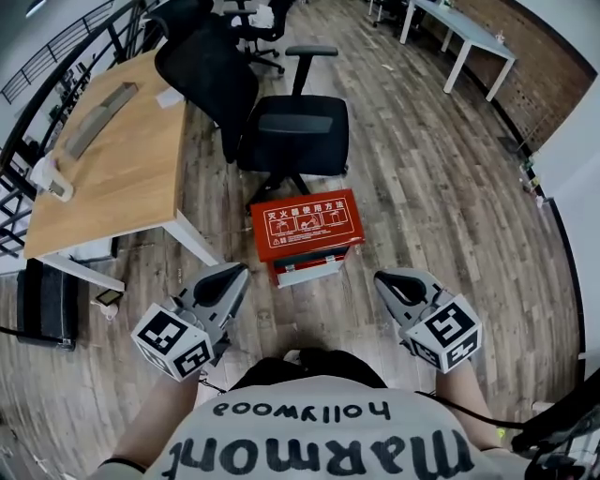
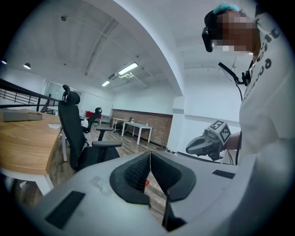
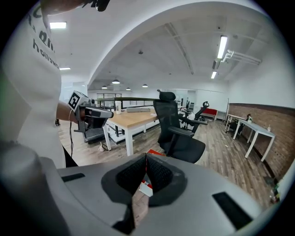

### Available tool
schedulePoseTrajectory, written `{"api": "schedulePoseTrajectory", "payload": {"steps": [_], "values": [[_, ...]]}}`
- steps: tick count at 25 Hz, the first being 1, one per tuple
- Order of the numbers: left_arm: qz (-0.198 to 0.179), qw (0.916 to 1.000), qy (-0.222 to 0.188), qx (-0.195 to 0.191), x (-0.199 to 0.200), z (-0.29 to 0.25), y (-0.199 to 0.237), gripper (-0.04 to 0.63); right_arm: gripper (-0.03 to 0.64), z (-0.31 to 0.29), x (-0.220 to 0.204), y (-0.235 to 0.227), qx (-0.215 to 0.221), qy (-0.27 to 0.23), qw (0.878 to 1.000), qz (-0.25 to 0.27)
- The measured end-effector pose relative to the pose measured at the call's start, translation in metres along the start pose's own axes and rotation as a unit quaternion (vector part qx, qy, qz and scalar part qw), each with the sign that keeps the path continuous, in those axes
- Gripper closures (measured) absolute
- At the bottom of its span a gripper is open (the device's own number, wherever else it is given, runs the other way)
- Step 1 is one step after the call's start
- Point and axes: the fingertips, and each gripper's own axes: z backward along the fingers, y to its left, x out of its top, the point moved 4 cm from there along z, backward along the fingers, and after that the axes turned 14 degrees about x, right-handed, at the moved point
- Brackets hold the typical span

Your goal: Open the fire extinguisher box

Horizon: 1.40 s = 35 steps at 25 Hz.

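nothing of the opening looks done yet: the red fire extinguisher box (image 1: pixel 307 225) stands on the floor (image 1: pixel 422 187) just in front of the office chair (image 1: pixel 295 131), its lid seemingly shut, while the left gripper (image 1: pixel 230 274) and right gripper (image 1: pixel 386 279) hang short of it, both closed tight on nothing.

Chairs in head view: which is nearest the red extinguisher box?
The black chair right behind the red box, beside the wooden desk. The other chairs stand far back, at the picture's top edge.
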Motion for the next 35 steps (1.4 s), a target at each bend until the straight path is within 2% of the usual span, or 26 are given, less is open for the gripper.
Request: {"api": "schedulePoseTrajectory", "payload": {"steps": [5,16,23,27,35], "values": [[0.002,1.0,0.007,0.005,0.002,-0.018,-0.006,0.584,0.606,-0.004,-0.004,-0.018,0.024,0.009,1.0,-0.005],[0.032,0.9977,0.019,0.057,-0.008,-0.07,-0.033,0.584,0.606,0.007,-0.011,-0.087,0.084,0.017,0.996,0.01],[0.038,0.9917,0.022,0.12,-0.024,-0.11,-0.044,0.584,0.606,-0.012,-0.031,-0.133,0.119,0.045,0.991,0.032],[0.057,0.9853,0.025,0.159,-0.051,-0.13,-0.039,0.584,0.606,-0.039,-0.05,-0.155,0.136,0.039,0.99,-0.001],[0.094,0.981,0.045,0.164,-0.129,-0.177,-0.031,0.584,0.606,-0.107,-0.104,-0.164,0.174,0.052,0.983,-0.023]]}}
